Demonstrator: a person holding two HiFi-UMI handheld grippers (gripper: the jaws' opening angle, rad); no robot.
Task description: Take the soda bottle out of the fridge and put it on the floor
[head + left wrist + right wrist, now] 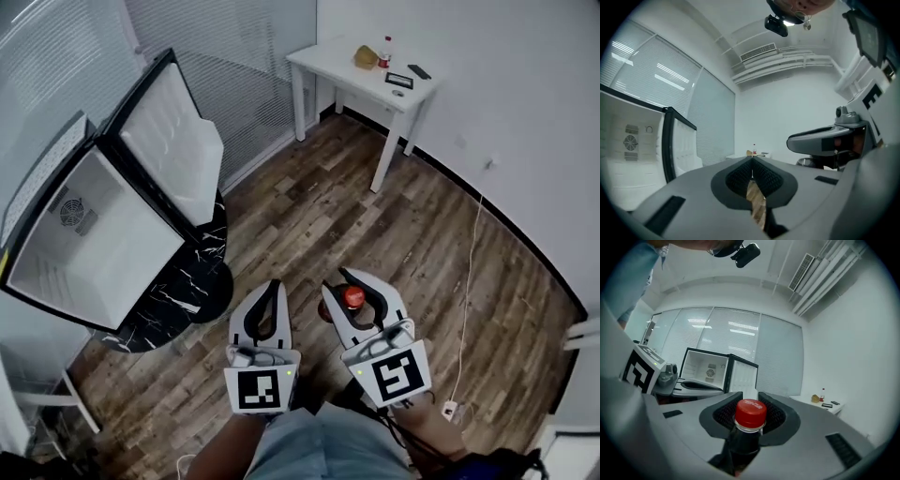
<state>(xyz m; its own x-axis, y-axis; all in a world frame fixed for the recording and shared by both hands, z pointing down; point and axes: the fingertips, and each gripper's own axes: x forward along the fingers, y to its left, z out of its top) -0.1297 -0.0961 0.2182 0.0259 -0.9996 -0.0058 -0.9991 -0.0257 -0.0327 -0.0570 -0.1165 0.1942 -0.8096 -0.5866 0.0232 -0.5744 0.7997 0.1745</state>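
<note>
Nearest, the right gripper (360, 284) has its jaws pinching the neck of the red-capped soda bottle (353, 297), held above the wooden floor (375, 197). At its nine o'clock, the left gripper (271, 291) has its jaws pressed together, empty. The open fridge (84, 244) stands at ten o'clock, and a white counter (337, 61) far off at one o'clock.

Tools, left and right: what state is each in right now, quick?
Left tool: closed, nothing between its jaws.
Right tool: closed on the soda bottle, gripping its neck below the red cap.

fridge (94, 244) — far left | table (342, 58) — back right | soda bottle (353, 298) in right gripper (357, 281), left gripper (271, 291) just beside
</note>
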